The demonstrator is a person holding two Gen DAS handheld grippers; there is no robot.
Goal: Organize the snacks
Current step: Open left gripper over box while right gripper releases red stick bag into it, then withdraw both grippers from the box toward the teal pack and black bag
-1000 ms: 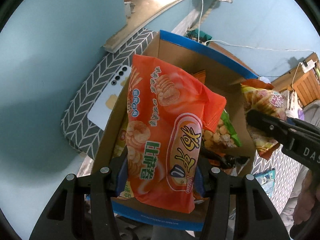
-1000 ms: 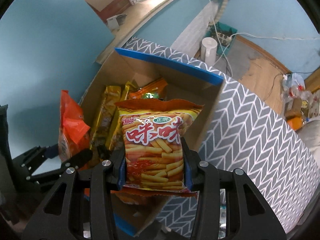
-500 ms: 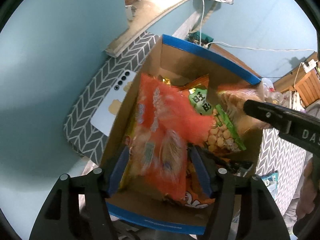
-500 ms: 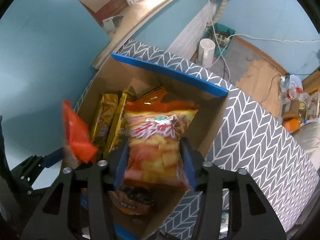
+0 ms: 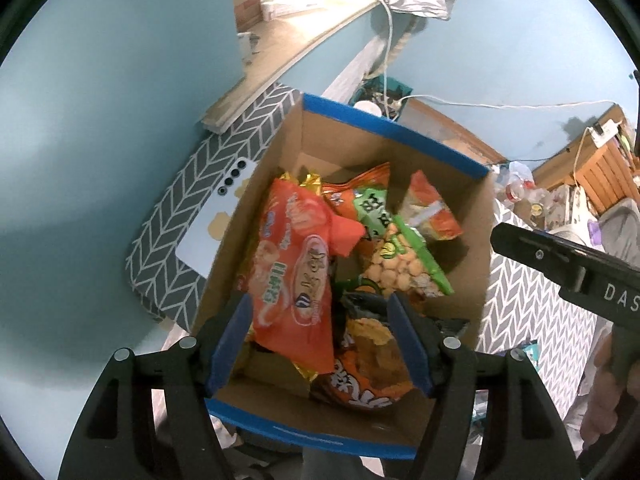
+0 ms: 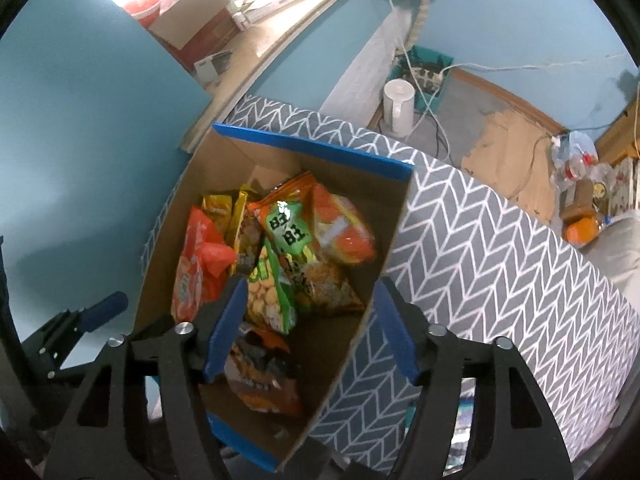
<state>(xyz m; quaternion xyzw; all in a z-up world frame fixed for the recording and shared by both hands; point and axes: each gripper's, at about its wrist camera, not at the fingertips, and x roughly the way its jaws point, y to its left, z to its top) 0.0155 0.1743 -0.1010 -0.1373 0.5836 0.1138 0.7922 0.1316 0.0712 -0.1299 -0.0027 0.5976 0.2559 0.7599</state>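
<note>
Dim indoor light; bright window glare blows out the top left of the right wrist view. Fisheye bending, dark corners, slight blur.

Off to your left a pale blue phone (image 5: 218, 220) lies flat on the grey herringbone cloth (image 6: 500, 248), camera lenses up. Past the cloth's far edge you see a white jug (image 6: 398, 104) standing on the floor beside a teal crate (image 6: 430, 76) (white cables run into the crate). Higher up, a wooden ledge (image 6: 256, 56) against the blue wall (image 6: 80, 120) carries a brown carton (image 6: 192, 28).
</note>
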